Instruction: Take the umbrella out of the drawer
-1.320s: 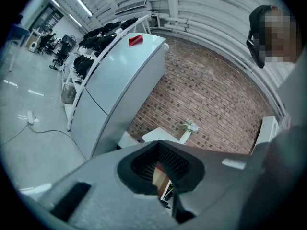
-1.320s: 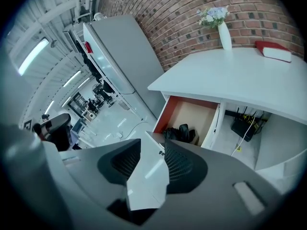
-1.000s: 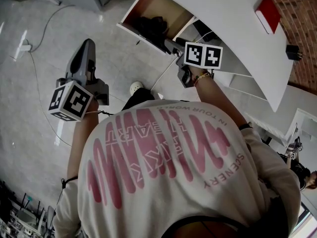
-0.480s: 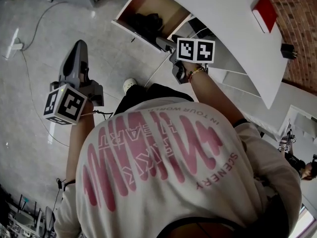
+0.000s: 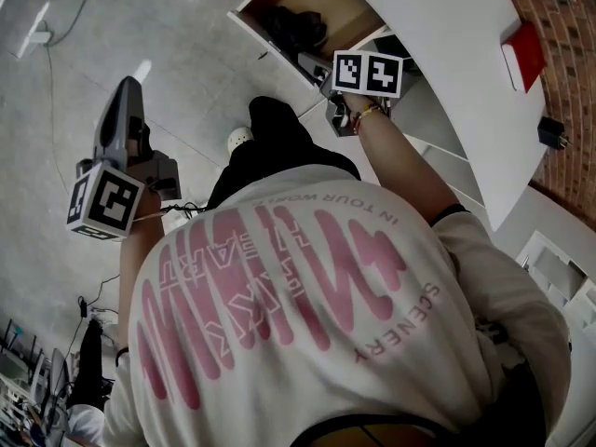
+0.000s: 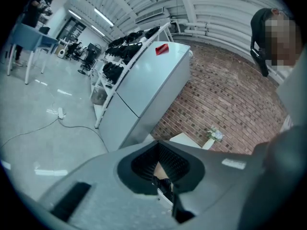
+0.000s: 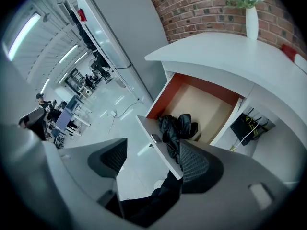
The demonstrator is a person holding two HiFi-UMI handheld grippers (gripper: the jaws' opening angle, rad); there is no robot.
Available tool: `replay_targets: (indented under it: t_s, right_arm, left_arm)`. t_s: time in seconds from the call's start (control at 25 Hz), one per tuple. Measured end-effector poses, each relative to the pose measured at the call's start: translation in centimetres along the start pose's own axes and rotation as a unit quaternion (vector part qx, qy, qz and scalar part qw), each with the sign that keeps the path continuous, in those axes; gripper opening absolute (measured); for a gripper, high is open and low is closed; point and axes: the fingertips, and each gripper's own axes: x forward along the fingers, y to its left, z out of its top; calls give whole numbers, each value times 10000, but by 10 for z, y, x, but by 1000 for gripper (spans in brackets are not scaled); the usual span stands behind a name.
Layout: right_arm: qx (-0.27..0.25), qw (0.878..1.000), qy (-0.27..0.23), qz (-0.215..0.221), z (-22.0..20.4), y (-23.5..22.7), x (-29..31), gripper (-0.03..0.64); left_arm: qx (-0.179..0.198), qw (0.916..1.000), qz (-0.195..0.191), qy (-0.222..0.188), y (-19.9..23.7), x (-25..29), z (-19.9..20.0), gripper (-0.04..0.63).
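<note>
- Currently noted black folded umbrella (image 7: 176, 127) heaped at the front edge of the open drawer (image 7: 211, 107), slumped over the drawer front (image 7: 154, 145) and touching it.
- Logged right gripper (image 7: 152, 159) above and short of the drawer, angled down at it. Saw its jaws opening just now, ending spread wide with nothing between the pads. Found umbrella and drawer front merely lined up beyond them.
- Logged left gripper (image 6: 163, 176) well apart from the drawer, out over the floor. Read its jaws as drawn close to a mere slit, holding nothing.
- Judged step in hand as the approach, with the grasp not yet made.
- Risk: closing on loose canopy fabric only. Would slip or unfurl on the lift.
- Risk: clipping the drawer front with one jaw on the way down. Could nudge the drawer or pinch fabric against the panel.
- Risk: snagging a fold on the front edge during lift-out. Cannot tell where the handle lies.
- Suggest aiming for the thick middle of the bundle, clear of the panel.
</note>
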Motion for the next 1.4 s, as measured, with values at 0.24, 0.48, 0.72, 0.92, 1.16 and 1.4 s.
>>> replay_targets:
  t_s: [0.24, 0.48, 0.72, 0.92, 1.16, 1.4]
  right_arm:
    - [-92, 9993, 352, 5, 15, -15, 36, 374]
    - [-103, 9973, 711, 124, 24, -33, 70, 379]
    - [-416, 9939, 1005, 190, 33, -46, 102, 379]
    - [-612, 9892, 1312, 210, 31, -59, 124, 379]
    - [-370, 9836, 1758, 161, 15, -74, 155, 379]
    - [-504, 9784, 1993, 202, 3, -84, 177, 379]
  left_arm:
    - [-21, 9978, 610, -267, 11, -15, 13, 6]
    - [-98, 9932, 1091, -384, 5, -13, 7, 6]
    - [-216, 9885, 1450, -379, -3, -12, -6, 6]
    - [-234, 9823, 1779, -529, 5, -12, -6, 6]
    - [-322, 9708, 2306, -579, 16, -27, -19, 6]
    - [-408, 9643, 2574, -471, 10, -32, -41, 6]
